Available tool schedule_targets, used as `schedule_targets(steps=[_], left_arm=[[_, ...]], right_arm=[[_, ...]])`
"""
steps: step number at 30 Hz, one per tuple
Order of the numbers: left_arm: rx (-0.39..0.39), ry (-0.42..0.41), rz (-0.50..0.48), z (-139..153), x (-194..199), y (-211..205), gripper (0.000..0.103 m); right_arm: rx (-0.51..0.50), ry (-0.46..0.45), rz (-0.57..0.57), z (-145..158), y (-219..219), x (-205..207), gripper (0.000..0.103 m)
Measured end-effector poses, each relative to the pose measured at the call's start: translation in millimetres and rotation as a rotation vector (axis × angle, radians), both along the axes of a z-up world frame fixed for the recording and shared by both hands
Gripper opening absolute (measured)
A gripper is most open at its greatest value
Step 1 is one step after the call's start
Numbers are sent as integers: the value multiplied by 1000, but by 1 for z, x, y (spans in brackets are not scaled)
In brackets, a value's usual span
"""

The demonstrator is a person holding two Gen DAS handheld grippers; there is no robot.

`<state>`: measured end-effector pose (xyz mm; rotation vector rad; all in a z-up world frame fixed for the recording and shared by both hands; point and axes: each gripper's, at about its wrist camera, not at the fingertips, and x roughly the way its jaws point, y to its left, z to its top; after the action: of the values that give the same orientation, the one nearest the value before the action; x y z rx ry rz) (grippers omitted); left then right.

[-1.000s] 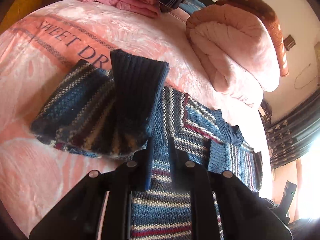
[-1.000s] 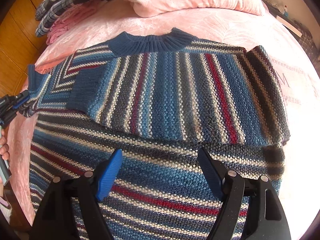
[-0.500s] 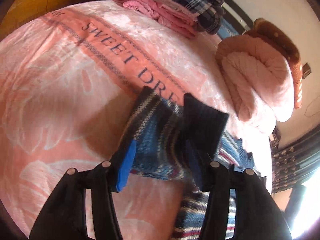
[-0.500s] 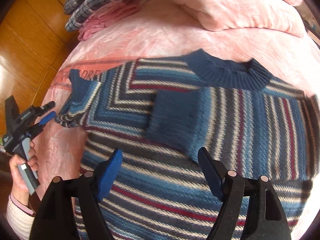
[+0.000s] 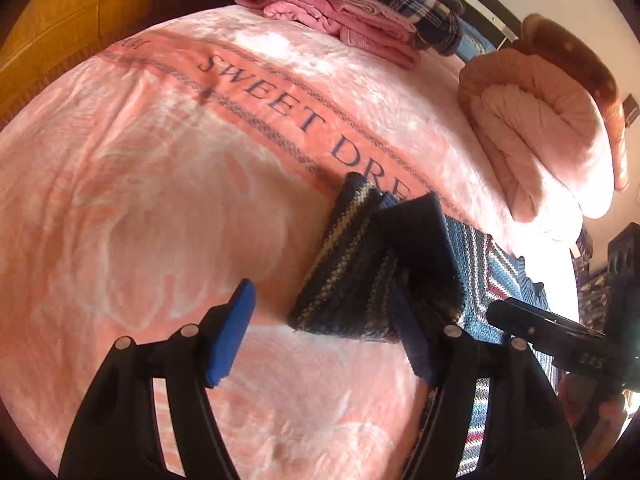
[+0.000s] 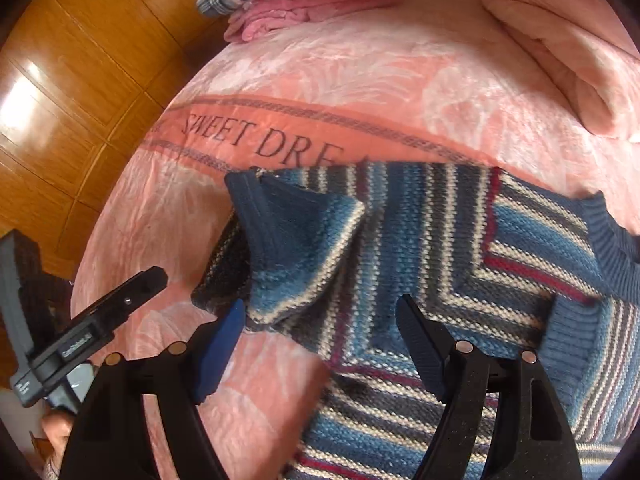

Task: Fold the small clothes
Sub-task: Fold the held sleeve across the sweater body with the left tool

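A blue, white and red striped knit sweater point(image 6: 440, 240) lies flat on the pink bedspread point(image 6: 360, 92). Its left sleeve point(image 6: 296, 240) is folded in a loose bunch, with the dark blue cuff point(image 5: 420, 240) standing up. My left gripper point(image 5: 320, 328) is open and holds nothing; it sits just short of the bunched sleeve point(image 5: 352, 276), with the right pad near its edge. My right gripper point(image 6: 320, 336) hangs open over the sweater's left shoulder, beside the sleeve. Each gripper also shows in the other's view, the right gripper point(image 5: 560, 344) and the left gripper point(image 6: 92, 324).
A stack of folded pink and plaid clothes point(image 5: 360, 12) sits at the far end of the bed. A rolled pink quilt point(image 5: 540, 120) lies along the headboard side. The wooden floor point(image 6: 60, 100) drops away past the bed's left edge.
My left gripper let go of the sleeve, opened wide and drew back from it. My right gripper stayed open and swung left across the sweater toward the sleeve.
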<state>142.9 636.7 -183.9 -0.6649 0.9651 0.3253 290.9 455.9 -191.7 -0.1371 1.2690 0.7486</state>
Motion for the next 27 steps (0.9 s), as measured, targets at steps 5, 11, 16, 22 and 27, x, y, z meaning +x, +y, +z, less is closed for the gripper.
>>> schedule_targets(steps=[5, 11, 16, 22, 27], left_arm=[[25, 28, 15, 2, -14, 18, 69], [12, 39, 15, -4, -13, 21, 69], [4, 30, -11, -7, 1, 3, 69], [-1, 6, -66, -7, 24, -33, 69], [0, 12, -131, -11, 44, -69, 69]], right_arm=[[-64, -4, 27, -18, 34, -1, 53], [6, 44, -4, -22, 13, 5, 10], [96, -28, -77, 11, -40, 8, 10], [99, -115, -172, 29, -110, 14, 10], [85, -142, -291, 17, -176, 17, 10]])
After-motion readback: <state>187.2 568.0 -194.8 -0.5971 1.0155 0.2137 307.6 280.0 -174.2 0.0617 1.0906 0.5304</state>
